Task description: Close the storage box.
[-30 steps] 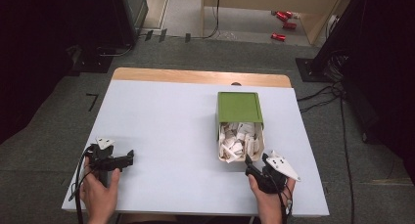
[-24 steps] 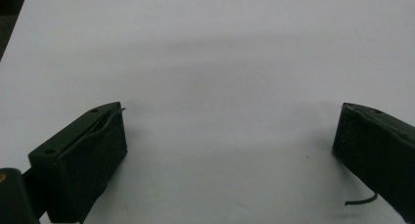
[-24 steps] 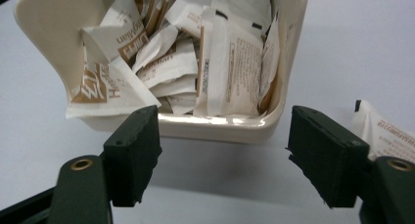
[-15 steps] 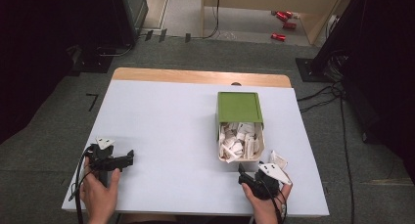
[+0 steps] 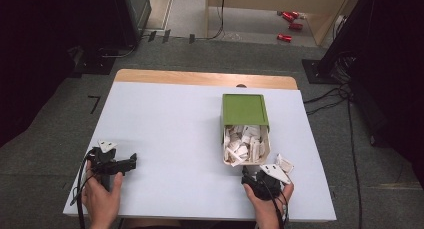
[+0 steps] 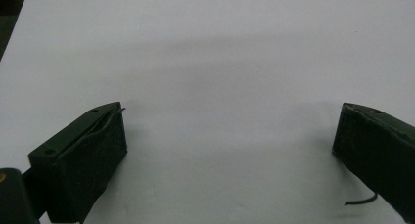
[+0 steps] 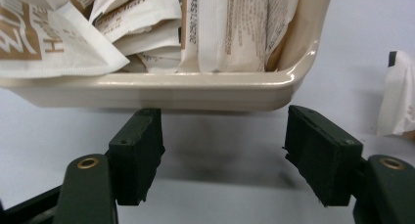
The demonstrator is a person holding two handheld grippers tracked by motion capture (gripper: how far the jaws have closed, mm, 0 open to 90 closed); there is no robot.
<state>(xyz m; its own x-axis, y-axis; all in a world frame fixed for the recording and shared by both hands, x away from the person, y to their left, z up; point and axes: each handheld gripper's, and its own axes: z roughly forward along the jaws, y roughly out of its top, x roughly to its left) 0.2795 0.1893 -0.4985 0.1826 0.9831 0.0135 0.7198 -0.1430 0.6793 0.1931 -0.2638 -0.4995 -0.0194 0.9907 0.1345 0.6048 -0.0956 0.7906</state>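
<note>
A beige box point(image 5: 226, 139) with a green lid point(image 5: 244, 109) slid halfway back stands right of the table's middle, full of white sachets point(image 5: 245, 144). My right gripper point(image 5: 250, 178) sits low on the table just in front of the box's near end. In the right gripper view the right gripper point(image 7: 223, 116) is open with nothing between the pads, the jaws having just been closing a little, and the box rim point(image 7: 161, 89) lies right beyond the tips. My left gripper point(image 5: 131, 161) rests at the near left, and the left gripper point(image 6: 231, 109) stands wide open over bare table.
One loose sachet point(image 5: 283, 163) lies on the table by the box's near right corner, and the sachet point(image 7: 399, 94) is also at the right edge of the right gripper view. A wooden strip point(image 5: 200, 79) borders the table's far side. Cables and red cans point(image 5: 290, 26) lie on the floor beyond.
My right gripper has sunk and shifted left toward the near edge, so it now faces the box's near end. The loose sachet now lies clear of it. My left gripper has stayed put.
</note>
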